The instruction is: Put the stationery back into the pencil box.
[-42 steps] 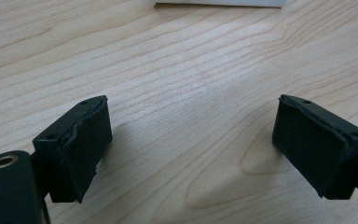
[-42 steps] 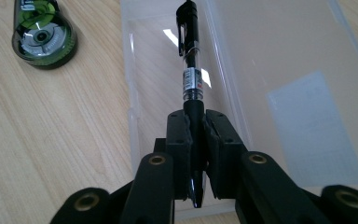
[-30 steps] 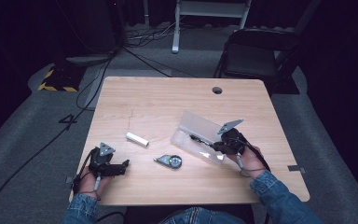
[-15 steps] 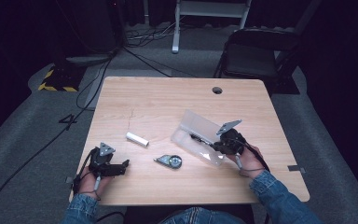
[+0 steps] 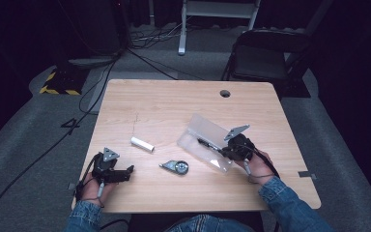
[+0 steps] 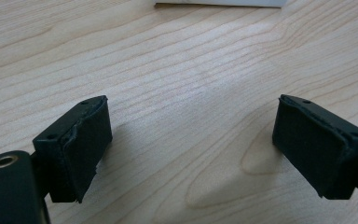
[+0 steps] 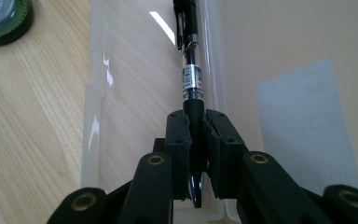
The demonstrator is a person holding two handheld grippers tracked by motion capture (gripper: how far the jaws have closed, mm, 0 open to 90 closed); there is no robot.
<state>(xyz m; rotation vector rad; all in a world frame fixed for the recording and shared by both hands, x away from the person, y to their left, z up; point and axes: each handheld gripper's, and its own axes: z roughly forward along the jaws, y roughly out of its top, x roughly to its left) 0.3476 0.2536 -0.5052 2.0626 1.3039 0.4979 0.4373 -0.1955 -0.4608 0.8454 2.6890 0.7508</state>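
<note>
My right gripper (image 7: 196, 140) is shut on a black pen (image 7: 189, 70), holding it by its grip end. The pen lies along the inside of a clear plastic case (image 7: 121, 88) that lies open on the table. From above, the right gripper (image 5: 226, 151) rests at the case (image 5: 198, 140) right of centre. The left gripper (image 5: 128, 171) sits near the front left corner, and its jaws stand wide apart over bare wood with nothing between them (image 6: 193, 140). A white cylinder (image 5: 142, 144) and a round tape dispenser (image 5: 176, 166) lie between the two grippers.
The wooden table (image 5: 174, 106) has a round cable hole (image 5: 225, 93) near its far edge. A dark chair (image 5: 265, 58) stands beyond the far right corner, and cables run across the floor at the left. The green-topped dispenser (image 7: 2, 18) lies just left of the case.
The right gripper and pen have shifted slightly within the case. The left gripper has not moved.
</note>
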